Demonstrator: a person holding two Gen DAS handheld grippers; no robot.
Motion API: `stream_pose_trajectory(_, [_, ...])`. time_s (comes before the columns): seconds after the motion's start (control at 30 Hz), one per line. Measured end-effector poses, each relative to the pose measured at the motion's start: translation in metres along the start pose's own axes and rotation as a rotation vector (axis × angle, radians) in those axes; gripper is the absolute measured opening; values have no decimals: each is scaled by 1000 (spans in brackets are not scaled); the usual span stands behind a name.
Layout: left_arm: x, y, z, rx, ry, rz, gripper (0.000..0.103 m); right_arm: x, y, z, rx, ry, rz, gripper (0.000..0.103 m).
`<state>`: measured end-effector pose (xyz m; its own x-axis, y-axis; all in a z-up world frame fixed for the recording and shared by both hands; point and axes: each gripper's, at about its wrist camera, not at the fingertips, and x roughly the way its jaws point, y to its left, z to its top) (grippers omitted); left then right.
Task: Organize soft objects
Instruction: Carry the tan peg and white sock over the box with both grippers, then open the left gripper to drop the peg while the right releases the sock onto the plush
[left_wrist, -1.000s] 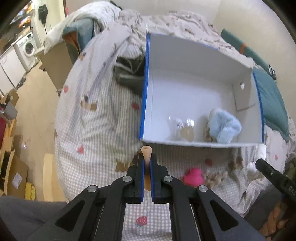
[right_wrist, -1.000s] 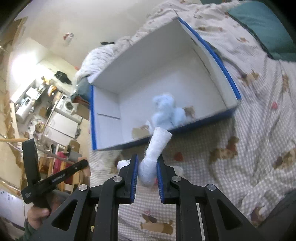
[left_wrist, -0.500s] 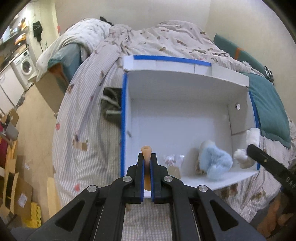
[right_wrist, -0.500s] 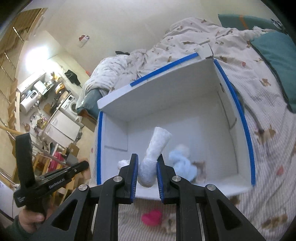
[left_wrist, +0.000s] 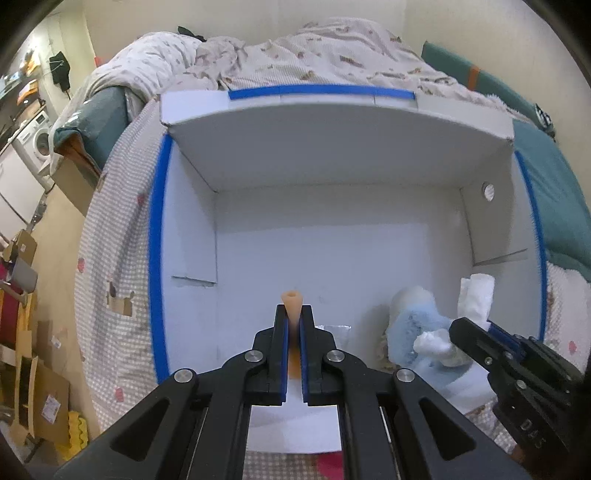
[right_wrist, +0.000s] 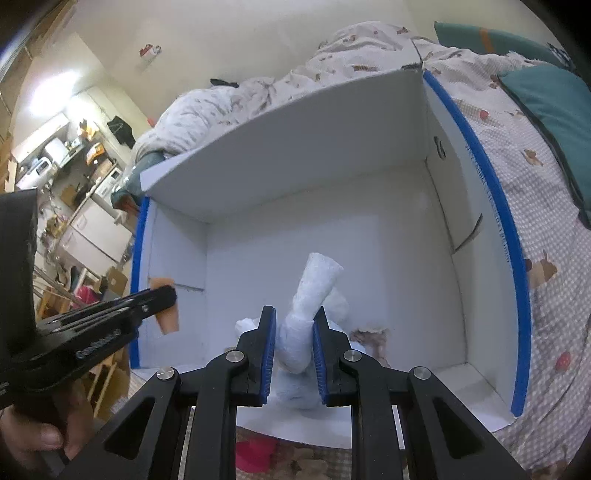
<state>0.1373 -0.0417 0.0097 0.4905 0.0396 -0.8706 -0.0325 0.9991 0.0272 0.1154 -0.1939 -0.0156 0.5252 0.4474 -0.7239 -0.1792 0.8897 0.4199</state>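
Note:
A white cardboard box (left_wrist: 332, 147) with blue-taped edges lies open on the bed. My left gripper (left_wrist: 293, 314) hangs over its near left part, shut on a small peach-coloured soft piece (left_wrist: 291, 300). My right gripper (right_wrist: 294, 323) is over the near middle, shut on a white fluffy roll (right_wrist: 319, 280) that sticks up past the fingers. On the box floor (right_wrist: 295, 240), a light blue plush (left_wrist: 410, 328) lies under the right gripper, which hides part of it. A clear packet (left_wrist: 334, 328) lies next to it.
The bed has a checked quilt (left_wrist: 118, 258) with bear prints and a teal pillow (right_wrist: 554, 118) on the right. A pink soft item (right_wrist: 255, 452) lies on the quilt in front of the box. Cardboard boxes (left_wrist: 40, 398) and a washing machine (left_wrist: 37, 136) stand on the floor at left.
Both grippers have moved forward from the quilt in front of the box to over its inside, each still holding its item. The box now fills both views.

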Motion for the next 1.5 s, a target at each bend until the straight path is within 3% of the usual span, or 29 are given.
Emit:
stream_pose_trajectory(0.67, [29, 13, -15, -6, 88, 39, 6, 13, -4, -1, 27, 50, -31, 21])
stream_pose_trajectory(1.0, [31, 11, -17, 4, 112, 65, 18, 16, -2, 0, 22, 48, -41, 21])
stream_pose_trajectory(1.13, [29, 13, -18, -13, 114, 71, 35, 15, -2, 1, 15, 42, -58, 22])
stream_pose_trajectory(1.23, [24, 13, -18, -6, 89, 86, 52, 16, -4, 2, 27, 44, -63, 31])
stream_pose_trajectory(1.3, [20, 13, -18, -12, 76, 85, 57, 15, -6, 2, 40, 40, -60, 56])
stream_pose_trajectory(1.33, [18, 14, -17, -17, 71, 81, 58, 13, -6, 3, 49, 27, -54, 74])
stream_pose_trajectory(1.5, [14, 14, -15, -31, 70, 68, 58, 4, -9, 7, 67, -26, -50, 76])
